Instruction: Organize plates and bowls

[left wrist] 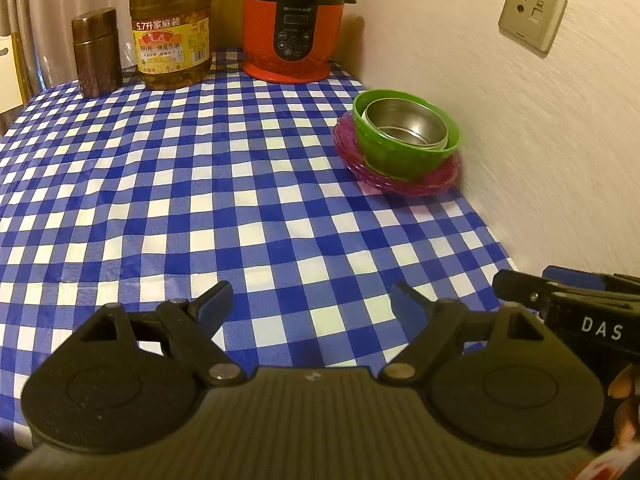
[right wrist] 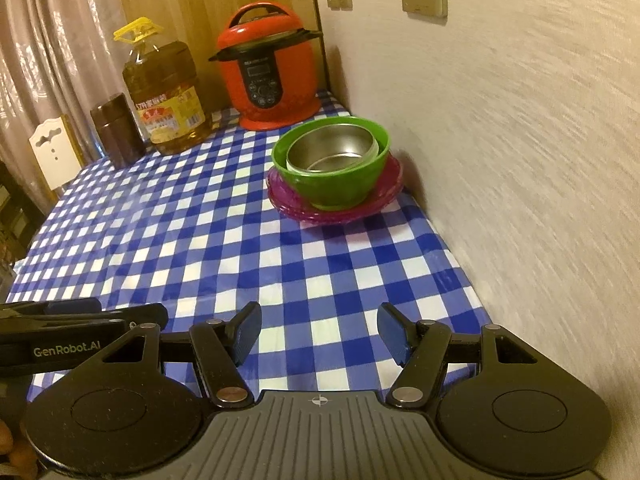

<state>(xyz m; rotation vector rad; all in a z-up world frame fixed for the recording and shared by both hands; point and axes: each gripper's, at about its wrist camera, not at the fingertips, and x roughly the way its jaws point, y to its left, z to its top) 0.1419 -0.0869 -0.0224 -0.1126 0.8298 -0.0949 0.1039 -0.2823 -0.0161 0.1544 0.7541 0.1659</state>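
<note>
The left claw stands wide with nothing between its blue pads, hanging over the checked cloth of the desk. The right claw is also parted, somewhat narrower, and empty; it sits just beside the left one, nearer the wall. Farther out, against that wall, a steel bowl nests inside a green bowl, and both rest on a stack of pink plates. Beyond the stack, in the far corner, stands a red cooker, with a big oil bottle and a brown canister lined up to its left.
</note>
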